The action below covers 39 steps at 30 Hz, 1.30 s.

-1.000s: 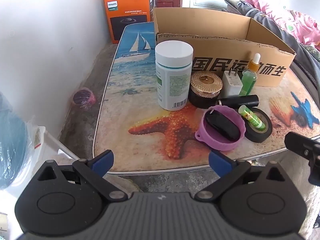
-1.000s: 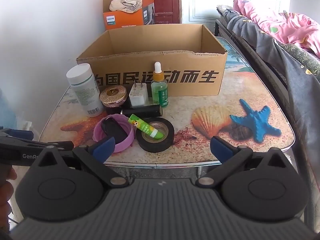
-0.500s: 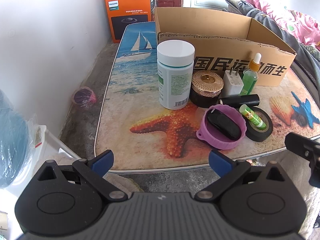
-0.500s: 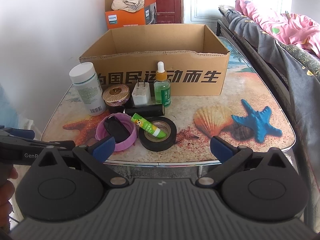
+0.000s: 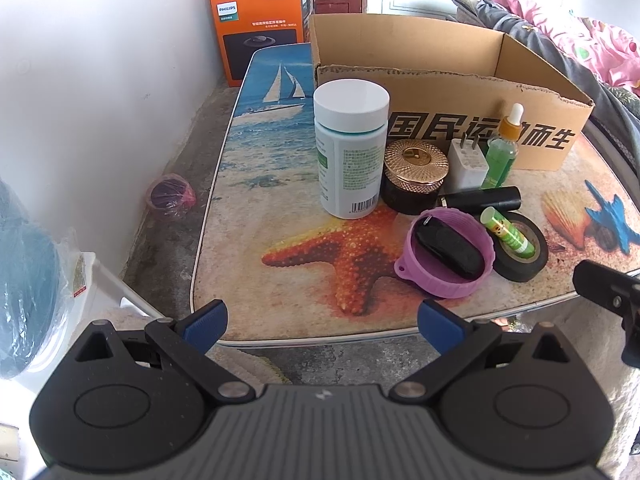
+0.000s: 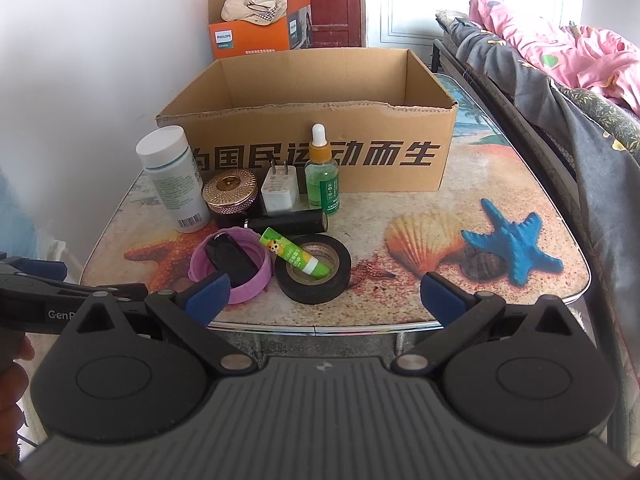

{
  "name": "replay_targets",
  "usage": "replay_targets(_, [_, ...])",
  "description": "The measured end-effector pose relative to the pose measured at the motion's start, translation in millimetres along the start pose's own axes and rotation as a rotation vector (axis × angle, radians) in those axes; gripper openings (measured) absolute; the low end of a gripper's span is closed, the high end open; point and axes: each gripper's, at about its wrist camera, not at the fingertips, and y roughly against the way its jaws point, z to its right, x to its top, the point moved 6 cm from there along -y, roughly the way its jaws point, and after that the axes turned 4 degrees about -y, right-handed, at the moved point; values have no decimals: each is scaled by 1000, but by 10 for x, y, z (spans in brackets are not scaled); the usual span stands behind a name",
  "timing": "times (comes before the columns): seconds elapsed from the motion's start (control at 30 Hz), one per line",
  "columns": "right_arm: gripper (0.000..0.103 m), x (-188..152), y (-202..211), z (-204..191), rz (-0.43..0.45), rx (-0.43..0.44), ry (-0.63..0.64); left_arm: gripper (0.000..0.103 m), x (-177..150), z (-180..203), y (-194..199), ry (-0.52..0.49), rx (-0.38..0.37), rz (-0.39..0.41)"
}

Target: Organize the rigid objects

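Clustered items (image 6: 272, 216) before open box (image 6: 304, 84)

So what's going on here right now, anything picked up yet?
Nothing yet. Both hand-held grippers hover open and empty at the near edge of the table: the left hand-held gripper faces the white pill bottle, the right hand-held gripper faces the black tape roll, which has a green lip balm lying across it. All the small items sit clustered in front of the cardboard box, which looks empty.
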Motion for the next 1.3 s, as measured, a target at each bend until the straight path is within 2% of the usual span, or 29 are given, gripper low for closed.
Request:
replay_targets(1.1, [102, 8, -86, 55, -6, 6, -12, 102, -18, 53, -83, -16, 5, -28])
replay_targets(1.2, [102, 23, -92, 72, 10, 23, -22, 102, -8, 78, -74, -19, -15, -17])
replay_targets(1.3, [102, 66, -48, 114, 67, 63, -31, 102, 14, 125, -34, -30, -55, 17])
